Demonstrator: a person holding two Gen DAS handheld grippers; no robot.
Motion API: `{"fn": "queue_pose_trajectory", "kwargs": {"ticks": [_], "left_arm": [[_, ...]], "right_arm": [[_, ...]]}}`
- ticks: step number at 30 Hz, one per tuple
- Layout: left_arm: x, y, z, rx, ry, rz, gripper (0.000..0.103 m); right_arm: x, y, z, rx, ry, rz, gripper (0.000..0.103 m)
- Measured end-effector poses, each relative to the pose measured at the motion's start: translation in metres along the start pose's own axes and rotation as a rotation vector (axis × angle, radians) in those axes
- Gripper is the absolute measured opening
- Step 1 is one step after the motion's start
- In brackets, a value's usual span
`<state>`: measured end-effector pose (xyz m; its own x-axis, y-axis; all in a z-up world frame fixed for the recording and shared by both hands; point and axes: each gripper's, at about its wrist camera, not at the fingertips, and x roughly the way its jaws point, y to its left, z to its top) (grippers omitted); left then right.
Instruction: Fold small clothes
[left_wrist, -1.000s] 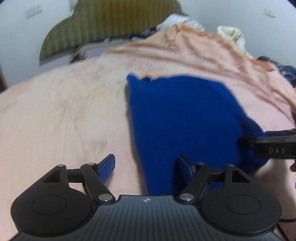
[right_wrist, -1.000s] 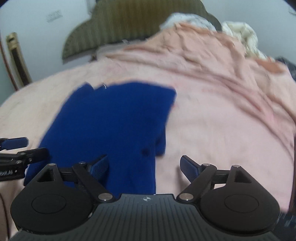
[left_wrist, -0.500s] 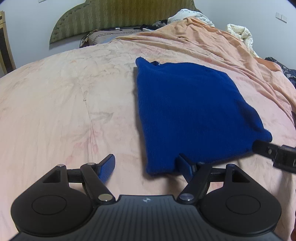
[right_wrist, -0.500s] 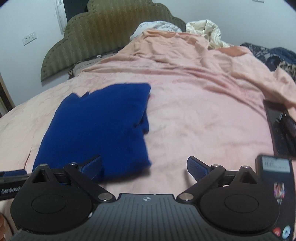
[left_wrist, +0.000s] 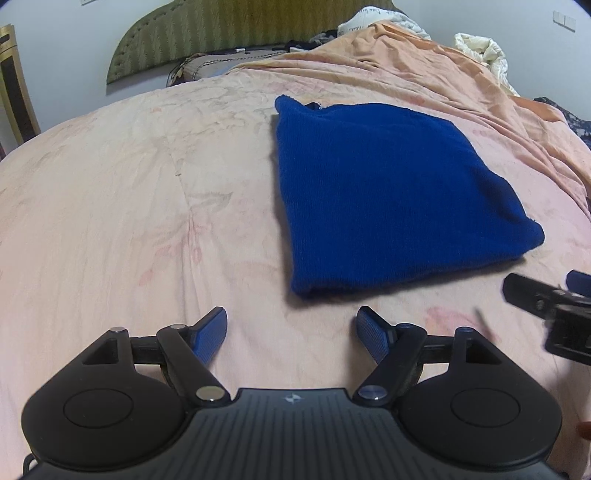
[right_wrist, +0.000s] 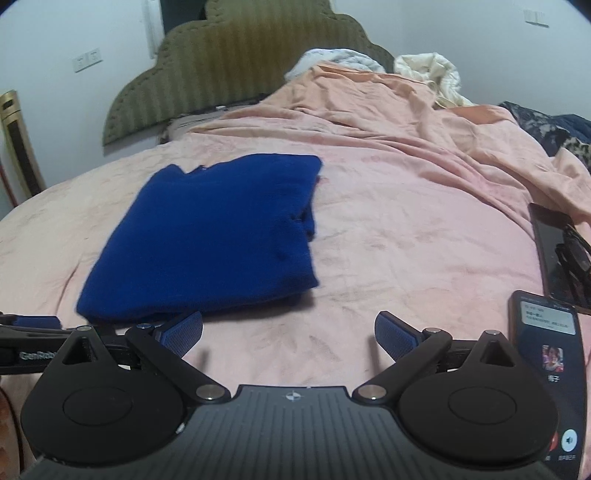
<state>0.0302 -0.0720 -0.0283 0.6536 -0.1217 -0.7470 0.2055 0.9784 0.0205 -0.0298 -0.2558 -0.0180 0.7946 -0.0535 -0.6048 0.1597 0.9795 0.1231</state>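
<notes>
A blue knitted garment (left_wrist: 388, 192) lies folded into a flat rectangle on the pink bedspread (left_wrist: 129, 192); it also shows in the right wrist view (right_wrist: 214, 236). My left gripper (left_wrist: 291, 332) is open and empty, just short of the garment's near edge. My right gripper (right_wrist: 288, 334) is open and empty, near the garment's near right corner. The right gripper's tip (left_wrist: 546, 299) shows at the right edge of the left wrist view. The left gripper's tip (right_wrist: 33, 325) shows at the left edge of the right wrist view.
Two phones lie on the bed at the right: one lit (right_wrist: 546, 369), one dark (right_wrist: 554, 251). A green headboard (right_wrist: 229, 74) stands at the back. A rumpled orange blanket (right_wrist: 388, 110) and pale bedding (right_wrist: 432, 74) are heaped at the back right.
Both grippers have let go of the garment's near edge and drawn back toward me. The garment now lies flat and still on the bed.
</notes>
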Motion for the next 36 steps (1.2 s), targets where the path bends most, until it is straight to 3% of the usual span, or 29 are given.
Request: {"fn": "queue_pose_trajectory", "kwargs": {"ticks": [12, 18, 23, 36], "left_arm": [[-0.008, 0.007, -0.011, -0.046, -0.04, 0.009, 0.082], [-0.009, 0.007, -0.013, -0.056, -0.049, 0.009, 0.082], [-0.01, 0.005, -0.013, -0.053, -0.044, 0.014, 0.082], [-0.012, 0.002, -0.013, -0.03, -0.032, 0.044, 0.082]], "right_arm": [[0.01, 0.004, -0.018, 0.014, 0.044, -0.024, 0.103], [-0.009, 0.006, -0.018, 0.052, 0.046, 0.124, 0.102], [-0.012, 0.012, -0.014, -0.092, -0.006, -0.033, 0.103], [-0.021, 0.026, -0.012, -0.183, 0.004, 0.022, 0.103]]}}
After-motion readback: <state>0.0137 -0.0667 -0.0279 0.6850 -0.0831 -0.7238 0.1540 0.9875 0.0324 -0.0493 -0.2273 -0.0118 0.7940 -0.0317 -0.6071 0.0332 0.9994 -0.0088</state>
